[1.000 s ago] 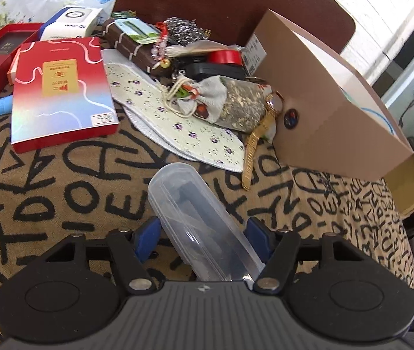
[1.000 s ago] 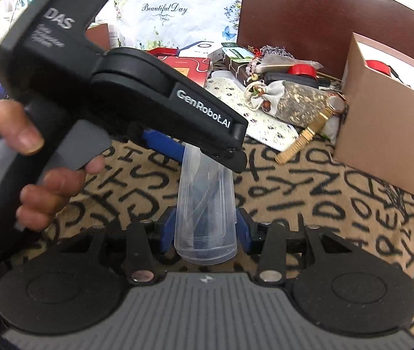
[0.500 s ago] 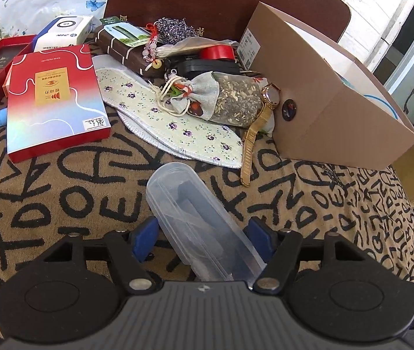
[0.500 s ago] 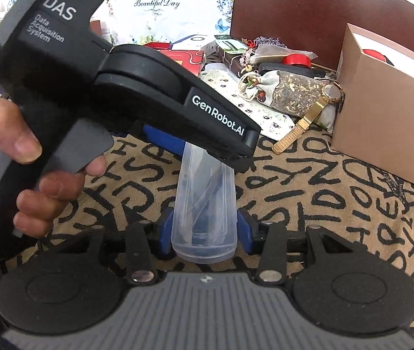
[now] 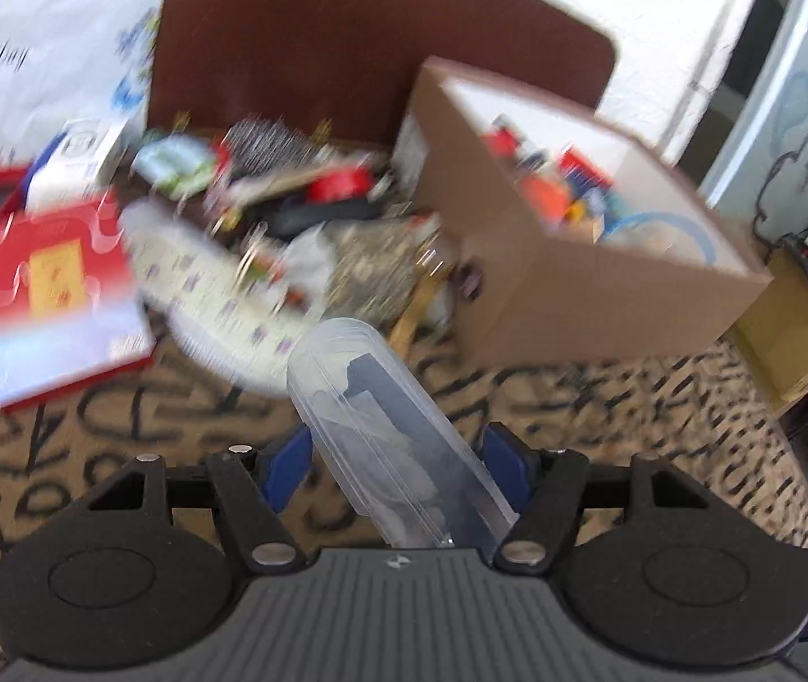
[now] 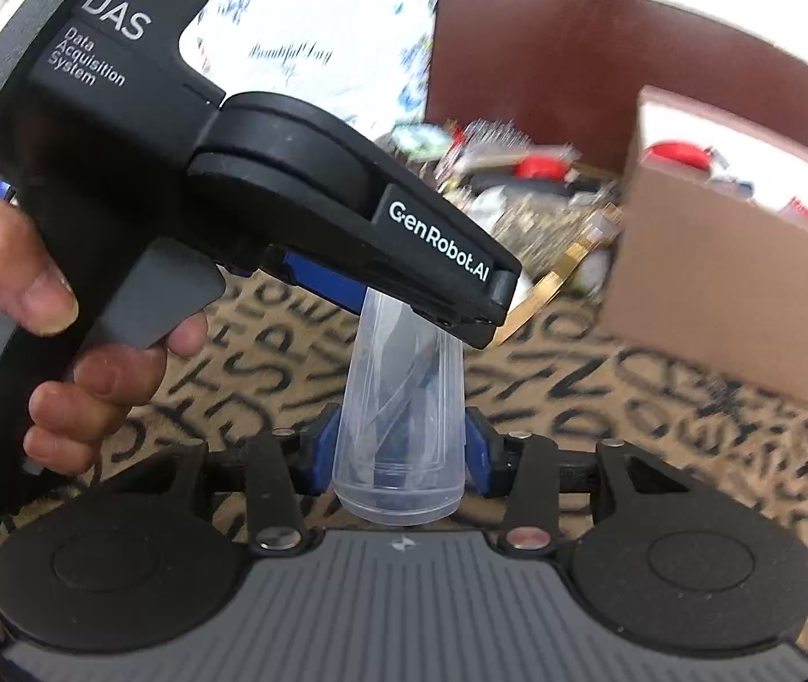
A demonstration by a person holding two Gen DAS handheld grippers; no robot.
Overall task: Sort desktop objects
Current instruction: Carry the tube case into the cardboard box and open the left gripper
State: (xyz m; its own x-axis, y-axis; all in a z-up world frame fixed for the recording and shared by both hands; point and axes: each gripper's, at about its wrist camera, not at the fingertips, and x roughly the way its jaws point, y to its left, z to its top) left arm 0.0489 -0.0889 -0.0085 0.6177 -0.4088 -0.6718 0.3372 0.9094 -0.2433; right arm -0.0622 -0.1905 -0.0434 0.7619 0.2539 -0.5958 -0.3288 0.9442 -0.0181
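A tan cloth printed with bold black letters point(image 5: 119, 415) covers the bench, its weave soft and slightly rumpled. Behind it stands a dark brown, smooth-faced rounded board point(image 5: 358, 45). At the right sits an open rectangular brown cardboard box point(image 5: 546, 284) with plain matte walls and a white lining, holding a blurred jumble of red, orange and blue items. To the left lies a flat glossy red box with a yellow label and a pale blue lower band point(image 5: 62, 290), and beside it a white oval insole with small flower prints point(image 5: 216, 295). Between insole and cardboard box is a heap of small things, too blurred to name beyond a grey cloth pouch point(image 5: 358, 267) and a gold metal watch band point(image 6: 546, 290).

The clear, ribbed plastic case with rounded ends point(image 5: 386, 437) is held above the cloth, in front of the heap and just left of the cardboard box. Dark, flat contents show through its cloudy wall. The left tongs point(image 5: 395, 457) pinch one end of it between blue pads point(image 5: 284, 460). The right tongs point(image 6: 401, 454) pinch the other end, blue pads pressed against both sides. In the right wrist view the black plastic body of the left tool crosses above the case, gripped by a bare hand point(image 6: 62, 341) on its grey trigger.
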